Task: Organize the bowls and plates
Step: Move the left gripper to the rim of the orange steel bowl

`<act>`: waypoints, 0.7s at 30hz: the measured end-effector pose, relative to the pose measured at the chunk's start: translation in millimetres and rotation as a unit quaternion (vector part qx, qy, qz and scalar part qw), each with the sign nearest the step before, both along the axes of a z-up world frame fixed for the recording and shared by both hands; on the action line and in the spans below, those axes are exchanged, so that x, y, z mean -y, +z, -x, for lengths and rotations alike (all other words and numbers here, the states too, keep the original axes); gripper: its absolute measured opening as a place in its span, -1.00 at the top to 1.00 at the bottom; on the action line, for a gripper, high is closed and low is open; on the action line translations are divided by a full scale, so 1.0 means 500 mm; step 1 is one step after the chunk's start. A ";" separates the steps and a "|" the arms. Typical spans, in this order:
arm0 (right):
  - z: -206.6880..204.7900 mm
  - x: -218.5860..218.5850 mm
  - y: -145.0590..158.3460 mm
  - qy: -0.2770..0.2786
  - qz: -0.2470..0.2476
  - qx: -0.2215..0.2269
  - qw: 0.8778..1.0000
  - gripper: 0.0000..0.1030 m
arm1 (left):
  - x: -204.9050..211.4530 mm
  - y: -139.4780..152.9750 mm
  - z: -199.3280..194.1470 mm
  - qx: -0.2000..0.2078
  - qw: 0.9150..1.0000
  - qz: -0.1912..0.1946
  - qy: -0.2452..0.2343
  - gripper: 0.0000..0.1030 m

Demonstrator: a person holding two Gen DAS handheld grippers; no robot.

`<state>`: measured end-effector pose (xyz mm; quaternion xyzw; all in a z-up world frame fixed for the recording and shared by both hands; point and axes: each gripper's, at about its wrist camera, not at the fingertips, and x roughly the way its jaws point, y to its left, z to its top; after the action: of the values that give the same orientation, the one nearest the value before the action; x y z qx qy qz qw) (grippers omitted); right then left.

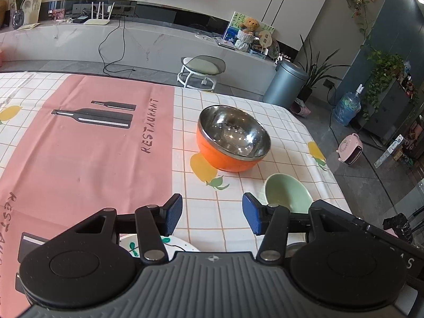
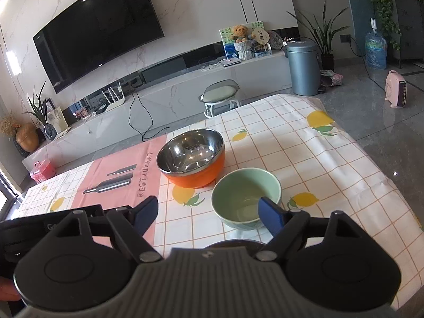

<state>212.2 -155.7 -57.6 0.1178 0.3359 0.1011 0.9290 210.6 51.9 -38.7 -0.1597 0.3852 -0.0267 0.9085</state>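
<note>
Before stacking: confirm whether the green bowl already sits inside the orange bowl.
No, the green bowl stands on the tablecloth beside the orange bowl, not in it.

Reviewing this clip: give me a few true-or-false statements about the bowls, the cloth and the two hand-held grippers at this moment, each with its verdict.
1. The orange bowl has a shiny metal inside. True.
2. The green bowl is stacked inside the orange bowl. False: it stands on the checked tablecloth beside the orange bowl, nearer the camera.
3. The left hand-held gripper is open and holds nothing. True.
4. The right hand-held gripper is clamped on the green bowl's rim. False: its jaws stand wide apart and grip nothing.
5. The pink mat is printed with lemons. False: it shows dark bottles and the word RESTAURANT; the lemons are on the tablecloth.
</note>
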 end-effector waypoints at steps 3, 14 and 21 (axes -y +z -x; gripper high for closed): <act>-0.043 -0.005 -0.016 0.005 0.005 -0.024 1.000 -0.63 | -0.015 -0.010 -0.029 -0.010 1.000 0.001 0.005 -0.16; -0.205 -0.042 -0.035 0.009 0.029 -0.049 0.998 -0.60 | -0.045 -0.013 -0.162 -0.010 1.000 0.013 0.008 -0.16; -0.296 -0.062 -0.053 0.003 0.032 -0.077 0.997 -0.34 | -0.053 -0.035 -0.242 -0.030 0.999 0.017 0.023 -0.13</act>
<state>360.2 -124.9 -84.2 0.0940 0.4095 0.0839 0.9035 331.4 78.2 -56.3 -0.1849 0.4080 -0.0077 0.8940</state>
